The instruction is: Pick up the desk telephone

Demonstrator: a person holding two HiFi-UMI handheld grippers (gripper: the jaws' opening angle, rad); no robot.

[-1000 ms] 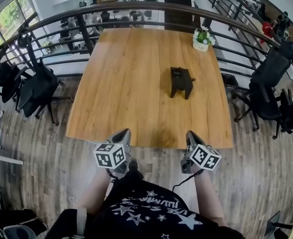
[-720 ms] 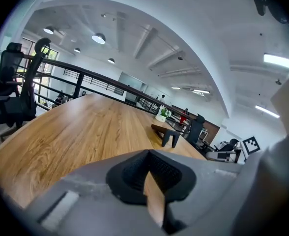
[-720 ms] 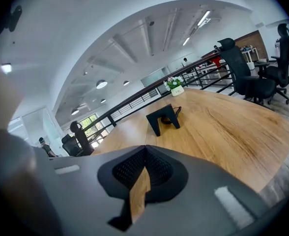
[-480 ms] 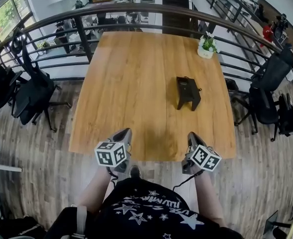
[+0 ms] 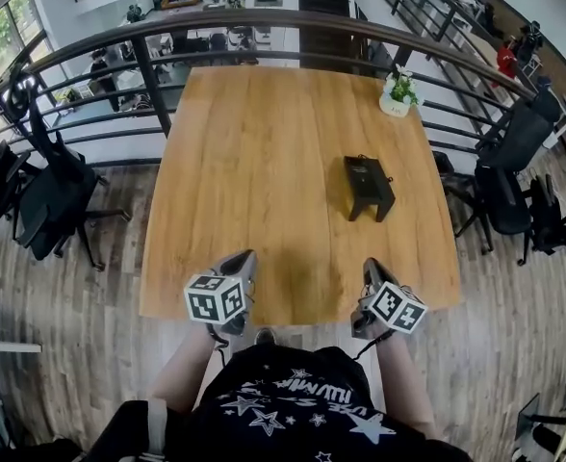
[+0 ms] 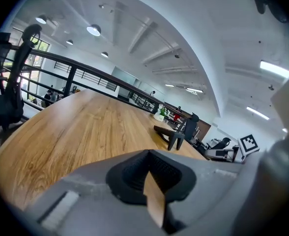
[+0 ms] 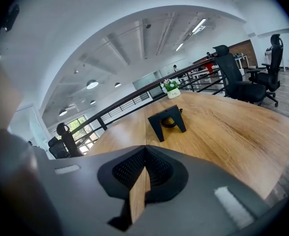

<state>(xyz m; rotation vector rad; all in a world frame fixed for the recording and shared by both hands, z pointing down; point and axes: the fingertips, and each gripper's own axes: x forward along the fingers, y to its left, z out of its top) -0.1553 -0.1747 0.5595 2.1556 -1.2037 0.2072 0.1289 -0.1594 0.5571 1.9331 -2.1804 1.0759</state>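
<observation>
The black desk telephone [image 5: 369, 187] stands on the right half of the wooden table [image 5: 254, 162], its sloped back towards me. Both grippers hover side by side over the table's near edge, well short of the phone. My left gripper [image 5: 242, 261] is shut and holds nothing. My right gripper [image 5: 370, 268] is likewise shut and empty. In the left gripper view the phone [image 6: 173, 134] lies ahead to the right of the closed left gripper [image 6: 147, 170]. In the right gripper view the telephone [image 7: 167, 122] sits almost straight ahead of the closed right gripper [image 7: 144, 164].
A small potted plant [image 5: 397, 92] stands at the table's far right corner. A dark metal railing [image 5: 264, 19] curves round the far side. Black office chairs stand to the left [image 5: 42, 195] and right [image 5: 509, 171] of the table.
The table's near edge has come closer, and both grippers now reach over it. The phone sits a little further right in the head view. Both grippers stay shut.
</observation>
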